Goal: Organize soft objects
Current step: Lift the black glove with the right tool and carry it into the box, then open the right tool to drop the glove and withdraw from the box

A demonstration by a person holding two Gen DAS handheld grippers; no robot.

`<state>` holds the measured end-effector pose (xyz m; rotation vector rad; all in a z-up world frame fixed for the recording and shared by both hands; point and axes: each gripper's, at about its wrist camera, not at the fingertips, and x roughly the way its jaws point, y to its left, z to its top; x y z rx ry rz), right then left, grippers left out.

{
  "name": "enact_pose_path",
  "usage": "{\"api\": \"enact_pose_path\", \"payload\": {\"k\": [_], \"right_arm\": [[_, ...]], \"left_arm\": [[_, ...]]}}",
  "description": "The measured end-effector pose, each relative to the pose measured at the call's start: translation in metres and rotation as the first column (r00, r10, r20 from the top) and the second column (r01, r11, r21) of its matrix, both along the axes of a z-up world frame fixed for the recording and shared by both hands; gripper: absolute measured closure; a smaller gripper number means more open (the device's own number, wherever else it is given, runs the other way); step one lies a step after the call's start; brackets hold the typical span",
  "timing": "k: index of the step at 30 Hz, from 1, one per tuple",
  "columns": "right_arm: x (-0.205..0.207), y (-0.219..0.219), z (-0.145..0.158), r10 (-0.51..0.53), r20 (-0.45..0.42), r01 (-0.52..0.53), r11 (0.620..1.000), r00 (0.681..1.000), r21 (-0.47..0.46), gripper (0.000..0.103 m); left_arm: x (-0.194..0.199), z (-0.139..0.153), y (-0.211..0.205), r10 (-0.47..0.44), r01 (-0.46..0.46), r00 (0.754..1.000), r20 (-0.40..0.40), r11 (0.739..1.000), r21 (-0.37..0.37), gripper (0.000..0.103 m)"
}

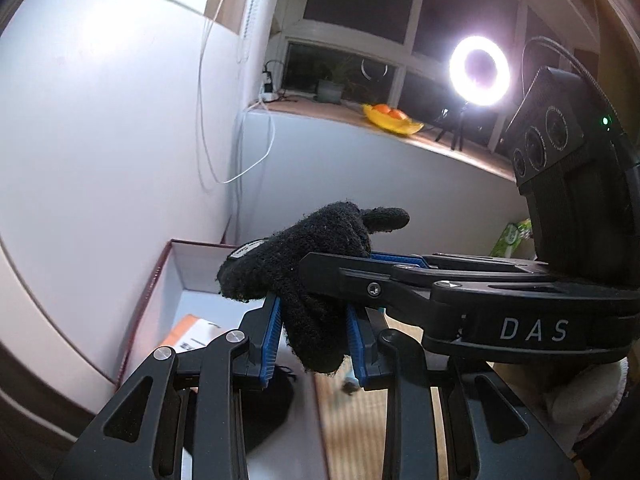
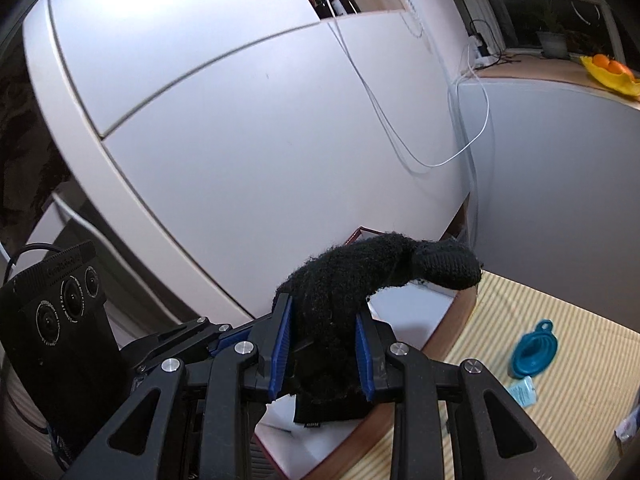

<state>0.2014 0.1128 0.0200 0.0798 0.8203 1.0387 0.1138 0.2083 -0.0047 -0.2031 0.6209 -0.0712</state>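
Observation:
A black knit glove [image 1: 304,248] hangs in the air between both grippers. In the left wrist view my left gripper [image 1: 314,312] is shut on its lower part, the blue pads [image 1: 270,336] pressing both sides. My right gripper [image 1: 340,264] reaches in from the right and is shut on the upper part near the thumb. In the right wrist view the glove [image 2: 360,264] sits pinched in the right gripper [image 2: 323,320], its thumb pointing right. The left gripper [image 2: 240,332] comes in from the left. Below lies an open box [image 1: 160,272], white inside with a dark red rim [image 2: 440,332].
The box holds an orange-and-white card [image 1: 192,336] and a dark item [image 1: 272,404]. A blue funnel [image 2: 532,352] and a small tube [image 2: 522,390] lie on the striped mat [image 2: 552,312]. White cabinet fronts and hanging cables [image 1: 240,120] are close behind. A ring lamp [image 1: 479,70] and a fruit bowl [image 1: 392,120] stand on the sill.

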Motion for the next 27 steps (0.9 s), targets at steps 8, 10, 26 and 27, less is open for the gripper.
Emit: {"api": "enact_pose_path", "payload": {"k": [8, 10, 26, 27], "right_arm": [[0.022, 0.017, -0.028, 0.007, -0.057, -0.008, 1.000, 0.998, -0.011, 0.077], [0.029, 0.025, -0.039, 0.011, -0.074, -0.013, 1.000, 0.997, -0.028, 0.077], [0.044, 0.050, -0.066, 0.010, -0.136, -0.029, 0.989, 0.991, -0.143, 0.051], [0.043, 0.048, -0.064, 0.010, -0.130, -0.029, 0.989, 0.991, -0.145, 0.051]], "left_arm": [[0.025, -0.025, 0.013, 0.028, -0.027, 0.997, -0.076, 0.999, 0.022, 0.075], [0.029, -0.032, 0.016, 0.039, -0.037, 0.994, -0.098, 0.999, 0.029, 0.074], [0.035, -0.081, 0.031, 0.133, -0.111, 0.947, -0.292, 0.990, 0.092, 0.044], [0.031, -0.080, 0.029, 0.134, -0.110, 0.948, -0.290, 0.989, 0.100, 0.042]]}}
